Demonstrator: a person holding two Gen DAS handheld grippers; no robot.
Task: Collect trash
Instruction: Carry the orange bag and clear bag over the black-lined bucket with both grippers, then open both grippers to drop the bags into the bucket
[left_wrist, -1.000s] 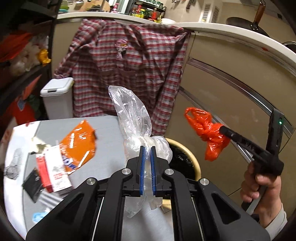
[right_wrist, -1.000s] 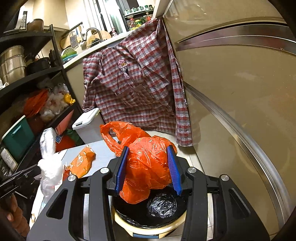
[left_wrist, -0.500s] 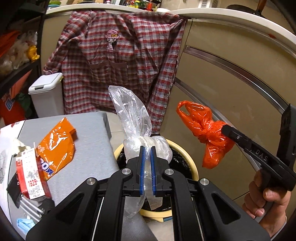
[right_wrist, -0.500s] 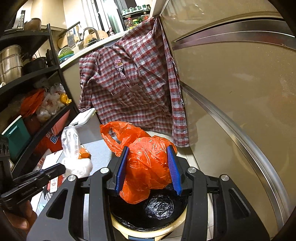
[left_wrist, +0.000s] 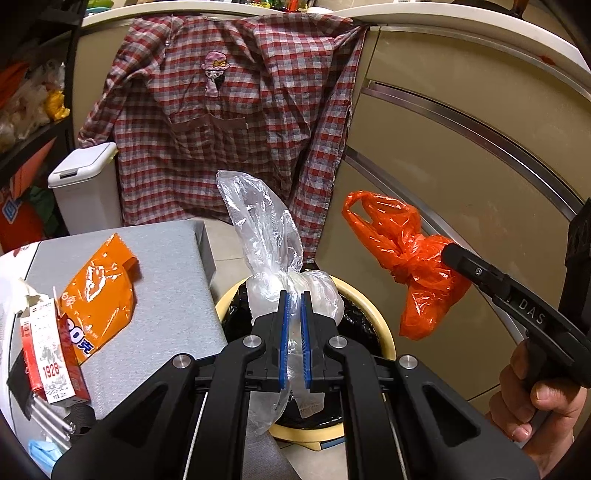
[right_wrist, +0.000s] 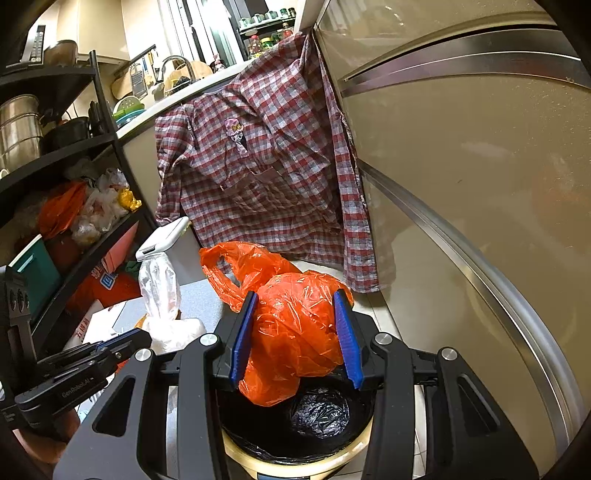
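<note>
1. Two tied bags are the trash in hand: a clear plastic bag (left_wrist: 275, 258) and an orange plastic bag (right_wrist: 295, 325), both held in the air over the bin (left_wrist: 384, 328), a cream-rimmed pail lined with black plastic.
2. We hold the clear bag in the left gripper (left_wrist: 294, 332), whose blue pads are nearly together and pinch the bag just below its knot; the tail hangs under the jaws and the twisted top stands above them.
3. We hold the orange bag in the right gripper (right_wrist: 295, 332), whose jaws stand partly apart with the bag's crumpled bulk filling the gap and pressed by both pads.
4. To do the drop well, we judge that each bag should be centred over the black liner (right_wrist: 317, 410) before letting go. From the right wrist view the orange one looks already above the opening; the clear one looks to sit nearer the rim on the table side.
5. We should part the jaws fully, since thin film may cling to the pads, and release one bag at a time so the two do not tangle.
6. Further out, the grey table (left_wrist: 173, 280) beside the bin bears more trash: an orange snack packet (left_wrist: 98, 291) and a red-and-white carton (left_wrist: 48, 354).
7. Behind it all hangs a plaid shirt (left_wrist: 236, 110), which is well clear of the drop.
</note>
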